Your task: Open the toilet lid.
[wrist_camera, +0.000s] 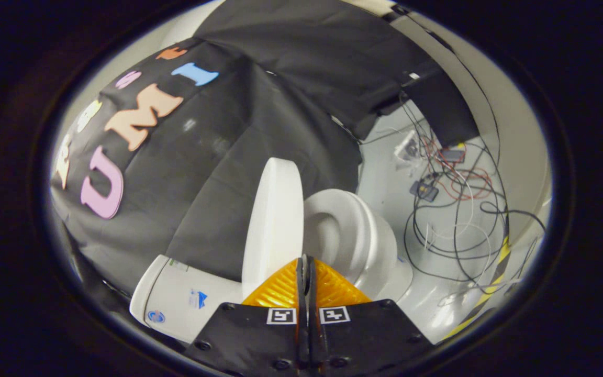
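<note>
Strong fisheye bending is seen toward the rim; glare is thrown off the white floor (pixel 385 173) at three o'clock.

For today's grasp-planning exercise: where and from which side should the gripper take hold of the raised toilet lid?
Probably its free curved rim: the toilet lid stands raised, edge-on just beyond the shut gripper. Come from the seat side, straddling the thin edge.

Raised toilet lid (pixel 274 220) blocks just ahead of closed gripper (pixel 305 262); cables (pixel 453 209) clutter floor beyond.
</note>
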Action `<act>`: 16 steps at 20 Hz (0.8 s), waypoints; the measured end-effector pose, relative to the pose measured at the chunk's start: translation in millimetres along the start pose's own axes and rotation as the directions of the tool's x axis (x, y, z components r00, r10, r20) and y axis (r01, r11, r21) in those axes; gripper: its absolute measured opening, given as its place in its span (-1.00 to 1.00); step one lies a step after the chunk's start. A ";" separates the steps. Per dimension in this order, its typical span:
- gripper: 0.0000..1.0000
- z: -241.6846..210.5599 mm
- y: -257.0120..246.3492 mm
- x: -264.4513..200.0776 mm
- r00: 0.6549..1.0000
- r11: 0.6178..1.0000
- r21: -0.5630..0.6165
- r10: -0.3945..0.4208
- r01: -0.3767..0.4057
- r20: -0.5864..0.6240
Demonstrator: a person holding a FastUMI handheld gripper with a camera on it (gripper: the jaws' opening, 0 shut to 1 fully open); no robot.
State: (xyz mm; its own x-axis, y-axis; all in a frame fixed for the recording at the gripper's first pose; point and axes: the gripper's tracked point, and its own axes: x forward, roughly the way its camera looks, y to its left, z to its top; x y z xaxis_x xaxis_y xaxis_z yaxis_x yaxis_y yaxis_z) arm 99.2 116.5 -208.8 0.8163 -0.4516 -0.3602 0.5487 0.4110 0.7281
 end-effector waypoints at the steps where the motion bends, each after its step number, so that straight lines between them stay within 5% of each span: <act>1: -0.96 5.1 12.9 -3.4 1.000 0.999 -0.030 0.024 -0.024 0.014; 10: -0.94 9.2 116.0 -37.5 0.983 0.934 -0.318 0.181 -0.161 0.036; 16: -0.86 -7.3 181.5 -52.9 0.956 0.807 -0.532 0.292 -0.256 -0.018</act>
State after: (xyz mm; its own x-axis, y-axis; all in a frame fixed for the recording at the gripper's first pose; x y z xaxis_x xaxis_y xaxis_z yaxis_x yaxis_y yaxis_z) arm 157.0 220.8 -61.9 0.9440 -0.2977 -0.1420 0.3296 0.8689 0.3694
